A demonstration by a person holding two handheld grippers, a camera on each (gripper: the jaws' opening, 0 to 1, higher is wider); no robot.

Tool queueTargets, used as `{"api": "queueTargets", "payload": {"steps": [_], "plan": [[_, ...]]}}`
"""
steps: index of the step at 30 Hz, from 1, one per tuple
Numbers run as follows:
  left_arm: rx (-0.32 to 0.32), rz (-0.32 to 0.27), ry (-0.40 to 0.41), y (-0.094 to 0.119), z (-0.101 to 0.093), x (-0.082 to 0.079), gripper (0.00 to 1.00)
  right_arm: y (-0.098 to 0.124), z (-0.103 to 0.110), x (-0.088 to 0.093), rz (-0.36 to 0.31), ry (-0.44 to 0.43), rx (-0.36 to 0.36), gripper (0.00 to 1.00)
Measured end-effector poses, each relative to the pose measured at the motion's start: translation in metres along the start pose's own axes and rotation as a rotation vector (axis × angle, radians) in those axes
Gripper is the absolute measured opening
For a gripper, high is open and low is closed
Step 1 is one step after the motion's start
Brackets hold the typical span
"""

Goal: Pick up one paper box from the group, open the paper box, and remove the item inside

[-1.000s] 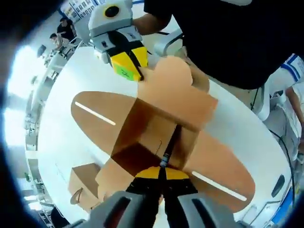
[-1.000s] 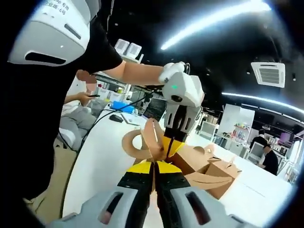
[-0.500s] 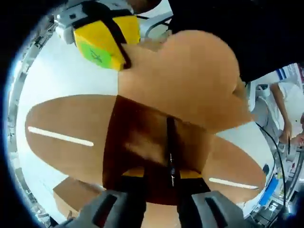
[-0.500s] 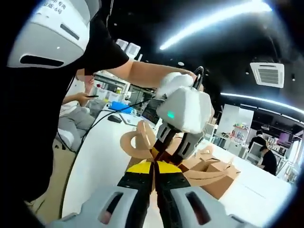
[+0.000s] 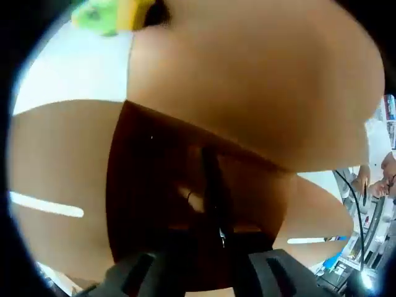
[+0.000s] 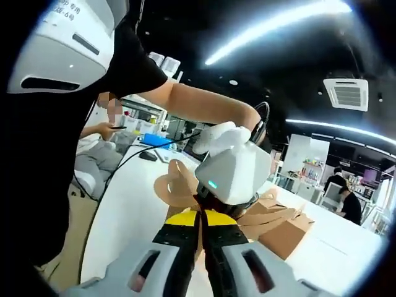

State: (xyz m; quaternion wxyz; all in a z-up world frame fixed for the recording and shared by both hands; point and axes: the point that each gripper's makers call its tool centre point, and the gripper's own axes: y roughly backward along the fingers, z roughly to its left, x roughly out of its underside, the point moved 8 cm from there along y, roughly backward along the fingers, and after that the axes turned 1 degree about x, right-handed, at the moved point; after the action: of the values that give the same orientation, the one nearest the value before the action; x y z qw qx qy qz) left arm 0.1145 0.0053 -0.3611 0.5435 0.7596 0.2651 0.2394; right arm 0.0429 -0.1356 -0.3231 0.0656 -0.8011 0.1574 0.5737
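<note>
Two grippers are at one open paper box point(image 5: 204, 185), and I am looking almost straight into its dark brown interior from the left gripper view. My left gripper point(image 5: 213, 238) has reached down inside the box, its jaws sitting narrow around a thin dark item point(image 5: 210, 185) that stands upright between them; I cannot tell whether they actually press on it. A broad tan flap point(image 5: 260, 80) rises above the opening, and a side flap with a pale slot point(image 5: 49, 185) spreads out to the left. At the top edge I see the yellow tip of the right gripper point(image 5: 120, 12) right at that upper flap's edge. From the right gripper view, my right gripper point(image 6: 200, 216) has its yellow-tipped jaws drawn together with the curled flap point(image 6: 176, 182) just beyond them, though the pinch itself is hidden behind the left gripper's white housing point(image 6: 232, 170), held by a gloved hand point(image 6: 216, 133). More brown boxes point(image 6: 278, 226) sit grouped on the white table point(image 6: 124, 216) behind.
</note>
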Motion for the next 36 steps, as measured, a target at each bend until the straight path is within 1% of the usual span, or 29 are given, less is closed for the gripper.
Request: {"api": "queueTargets", "payload": {"steps": [1,2,6,10,12,14,16,21,22,24,26,27,28,29,32,35,36], "plan": [[0.016,-0.001,0.000,0.000,-0.003,0.000,0.15,0.000,0.000,0.000,0.001,0.000,0.001,0.04],[0.018,0.001,-0.001,-0.001,-0.006,0.001,0.14,0.000,0.000,0.000,0.001,0.000,0.001,0.04],[0.001,0.006,-0.016,-0.002,-0.006,0.000,0.13,-0.001,0.002,-0.001,-0.008,-0.009,-0.008,0.04],[-0.037,-0.019,-0.020,0.002,-0.006,0.003,0.12,-0.002,0.002,-0.001,-0.012,-0.021,-0.012,0.04],[-0.067,-0.048,-0.008,0.009,-0.005,0.003,0.12,-0.001,0.001,0.000,-0.003,-0.033,-0.003,0.04],[-0.091,-0.064,-0.011,0.014,-0.004,0.004,0.12,-0.001,0.000,0.000,-0.004,-0.038,0.002,0.04],[-0.116,-0.091,-0.039,0.018,-0.005,0.004,0.12,0.000,0.000,0.000,-0.004,-0.041,0.008,0.04],[-0.165,-0.123,-0.018,0.028,-0.008,0.009,0.12,0.000,0.000,0.000,-0.003,-0.042,0.014,0.04],[-0.209,-0.136,0.003,0.033,-0.008,0.011,0.12,-0.001,0.001,0.000,-0.003,-0.043,0.013,0.04],[-0.254,-0.141,0.011,0.041,-0.009,0.015,0.12,-0.001,0.001,-0.001,-0.001,-0.043,0.013,0.04],[-0.287,-0.167,0.031,0.050,-0.013,0.018,0.12,-0.001,0.001,-0.001,0.002,-0.045,0.016,0.04],[-0.313,-0.194,0.042,0.057,-0.016,0.020,0.12,-0.001,0.000,-0.002,0.004,-0.046,0.018,0.04],[-0.320,-0.200,0.046,0.059,-0.016,0.020,0.12,-0.001,0.000,-0.002,0.005,-0.048,0.019,0.04],[-0.354,-0.222,0.054,0.066,-0.019,0.022,0.12,-0.001,0.000,-0.002,0.005,-0.049,0.019,0.04],[-0.425,-0.279,0.091,0.079,-0.028,0.027,0.12,-0.001,-0.001,-0.002,0.002,-0.056,0.021,0.04],[-0.518,-0.359,0.133,0.093,-0.041,0.034,0.12,-0.001,-0.002,-0.004,-0.006,-0.066,0.025,0.04],[-0.528,-0.365,0.138,0.094,-0.043,0.035,0.12,-0.002,-0.002,-0.004,-0.007,-0.069,0.026,0.04]]}}
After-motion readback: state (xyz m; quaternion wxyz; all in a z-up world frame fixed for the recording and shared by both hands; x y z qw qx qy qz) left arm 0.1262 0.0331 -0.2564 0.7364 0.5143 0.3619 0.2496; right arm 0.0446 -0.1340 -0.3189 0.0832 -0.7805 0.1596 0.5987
